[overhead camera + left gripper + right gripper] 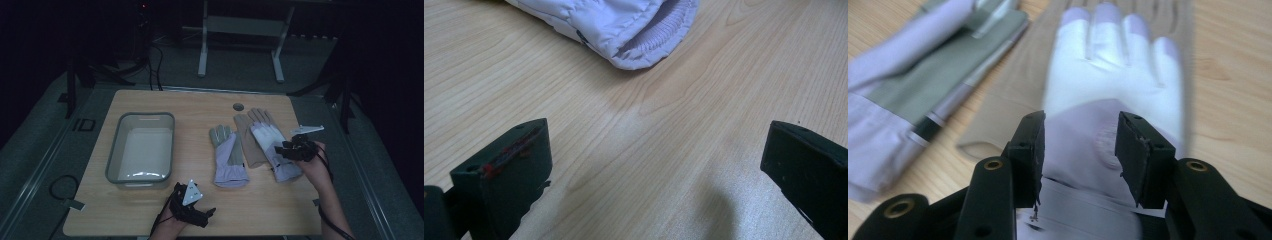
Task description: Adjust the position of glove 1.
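right tool point(1080, 150) over white glove point(1115, 85)

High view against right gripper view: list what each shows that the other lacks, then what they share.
High view alone: the grey rectangular plastic tub on the left of the light wooden table, and the left gripper at the near edge. Right gripper view alone: the right gripper close up, its black fingers apart above the white and lilac glove's lilac part. Shared: that glove, the flat tan glove under it, and the grey-green and lilac glove beside them.
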A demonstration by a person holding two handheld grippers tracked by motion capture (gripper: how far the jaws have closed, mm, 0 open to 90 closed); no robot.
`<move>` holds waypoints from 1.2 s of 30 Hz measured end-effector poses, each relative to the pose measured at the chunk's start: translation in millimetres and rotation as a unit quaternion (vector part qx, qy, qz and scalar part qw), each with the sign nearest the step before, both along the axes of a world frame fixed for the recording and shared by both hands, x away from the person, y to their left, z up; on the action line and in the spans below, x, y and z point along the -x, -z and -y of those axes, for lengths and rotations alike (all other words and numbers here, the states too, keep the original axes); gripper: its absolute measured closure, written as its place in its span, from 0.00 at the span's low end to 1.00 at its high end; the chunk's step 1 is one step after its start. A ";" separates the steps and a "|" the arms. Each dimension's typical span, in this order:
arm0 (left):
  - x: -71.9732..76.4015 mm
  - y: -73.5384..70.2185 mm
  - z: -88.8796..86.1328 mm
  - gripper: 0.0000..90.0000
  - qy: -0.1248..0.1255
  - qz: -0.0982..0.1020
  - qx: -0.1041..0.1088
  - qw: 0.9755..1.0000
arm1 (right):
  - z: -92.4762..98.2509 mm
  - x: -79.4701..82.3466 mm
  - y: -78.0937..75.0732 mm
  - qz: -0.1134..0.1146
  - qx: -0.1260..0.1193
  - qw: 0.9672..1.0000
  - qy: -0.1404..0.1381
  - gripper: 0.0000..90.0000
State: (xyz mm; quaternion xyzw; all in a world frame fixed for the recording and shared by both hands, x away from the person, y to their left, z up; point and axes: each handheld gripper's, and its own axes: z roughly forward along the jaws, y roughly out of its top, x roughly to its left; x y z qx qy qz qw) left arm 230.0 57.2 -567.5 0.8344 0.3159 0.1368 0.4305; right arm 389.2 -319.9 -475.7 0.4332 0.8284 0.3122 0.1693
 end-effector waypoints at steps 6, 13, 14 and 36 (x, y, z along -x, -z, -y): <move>-0.5 0.0 0.3 0.00 0.001 -0.001 -0.004 1.000 | 18.1 -7.8 -5.2 0.005 0.025 1.000 -0.006 0.62; -0.2 0.0 0.7 0.00 0.000 0.000 -0.006 1.000 | 24.0 -17.6 7.9 -0.006 0.007 1.000 -0.008 0.63; -0.4 0.1 0.8 0.00 0.000 -0.001 -0.006 1.000 | 23.5 -19.6 11.7 -0.011 0.003 1.000 -0.009 0.63; -0.4 0.1 0.6 0.00 -0.004 -0.001 -0.005 1.000 | 18.4 -16.2 56.8 -0.028 -0.068 0.997 0.020 0.81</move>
